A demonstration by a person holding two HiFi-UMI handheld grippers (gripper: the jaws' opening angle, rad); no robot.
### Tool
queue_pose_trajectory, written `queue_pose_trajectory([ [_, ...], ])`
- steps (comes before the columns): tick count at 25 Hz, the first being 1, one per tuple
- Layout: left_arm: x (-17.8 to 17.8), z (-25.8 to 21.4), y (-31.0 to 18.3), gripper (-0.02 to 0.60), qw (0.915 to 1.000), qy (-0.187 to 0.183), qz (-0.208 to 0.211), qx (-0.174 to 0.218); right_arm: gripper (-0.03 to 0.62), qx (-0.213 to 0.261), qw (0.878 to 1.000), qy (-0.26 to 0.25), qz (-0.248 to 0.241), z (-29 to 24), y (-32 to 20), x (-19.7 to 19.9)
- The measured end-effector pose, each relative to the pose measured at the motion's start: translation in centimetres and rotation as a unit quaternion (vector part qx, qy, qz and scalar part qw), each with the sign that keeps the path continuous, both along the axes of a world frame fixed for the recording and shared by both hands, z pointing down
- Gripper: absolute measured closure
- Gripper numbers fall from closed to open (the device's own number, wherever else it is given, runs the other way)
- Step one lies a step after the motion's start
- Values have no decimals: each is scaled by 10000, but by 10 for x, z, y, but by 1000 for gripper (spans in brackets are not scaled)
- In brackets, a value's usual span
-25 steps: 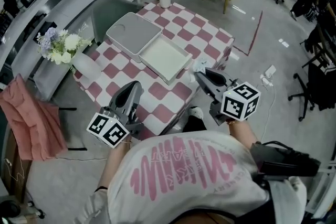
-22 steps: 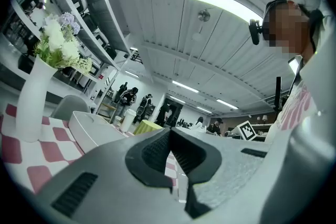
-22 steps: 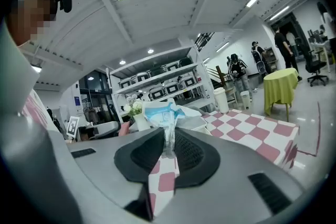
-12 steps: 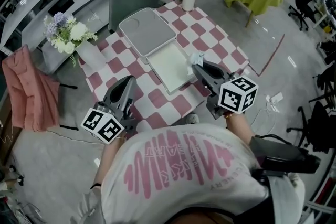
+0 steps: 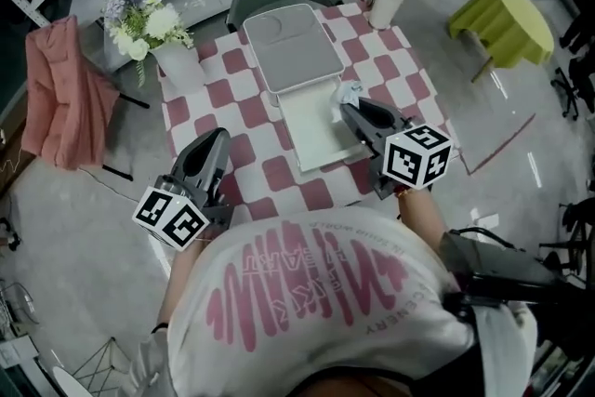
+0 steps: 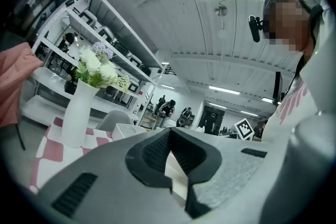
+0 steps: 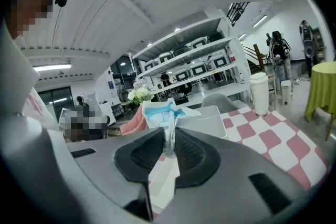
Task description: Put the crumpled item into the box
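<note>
— Pink-and-white checked tabletop (image 5: pixel 251 112), with the shallow white rectangular box (image 5: pixel 311 137) lying open in the middle and its grey lid (image 5: pixel 290 46) flat beyond it. Where's the thing we care about?

— The crumpled white-and-blue wad (image 5: pixel 348 94) is off the tabletop, pinched in the right tongs (image 5: pixel 350 110). In the right gripper view the 2 pads press on its lower end, and the rest fans out above them. From the head view it hangs at the box's right edge. Whether it is fully over the tray I can't tell.

— And the other one?

— The left tongs (image 5: pixel 214 142) are pressed together on nothing. They sit at the near left edge of the tabletop, well apart from the box.

— So which step is this?

— I'd say the carry: the pickup is done and the drop is not yet made. As I judge it, the next move is to shift the right tongs leftward until the wad is clearly above the tray's bare floor. Then lower a little and spread the pads. The wad looks light, so it may cling to 1 pad or drift past the rim.
</note>
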State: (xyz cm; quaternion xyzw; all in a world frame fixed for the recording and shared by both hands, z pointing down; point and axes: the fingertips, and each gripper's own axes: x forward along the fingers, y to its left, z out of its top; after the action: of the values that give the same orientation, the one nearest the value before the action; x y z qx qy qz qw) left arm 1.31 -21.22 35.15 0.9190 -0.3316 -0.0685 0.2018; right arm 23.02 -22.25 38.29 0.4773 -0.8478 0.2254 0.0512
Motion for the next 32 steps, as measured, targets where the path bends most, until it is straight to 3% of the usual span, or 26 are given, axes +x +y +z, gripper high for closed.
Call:
queue_pose_trajectory([
  [6, -19, 19, 11, 574, 9982, -35, -522, -300, 533, -271, 9982, 360, -400, 29, -18, -6],
  [13, -37, 29, 34, 574, 9942, -128, -935, -515, 528, -1002, 9909, 450, -779, 67, -27, -12],
  [20, -64, 32, 48, 574, 9889, -170, -1376, -528, 526, -1329, 9835, 880, -861, 102, -30, -15],
  [32, -92, 33, 61, 574, 9833, -158, -1730, -550, 523, -1681, 9561, 2099, -1166, 142, -24, -25],
])
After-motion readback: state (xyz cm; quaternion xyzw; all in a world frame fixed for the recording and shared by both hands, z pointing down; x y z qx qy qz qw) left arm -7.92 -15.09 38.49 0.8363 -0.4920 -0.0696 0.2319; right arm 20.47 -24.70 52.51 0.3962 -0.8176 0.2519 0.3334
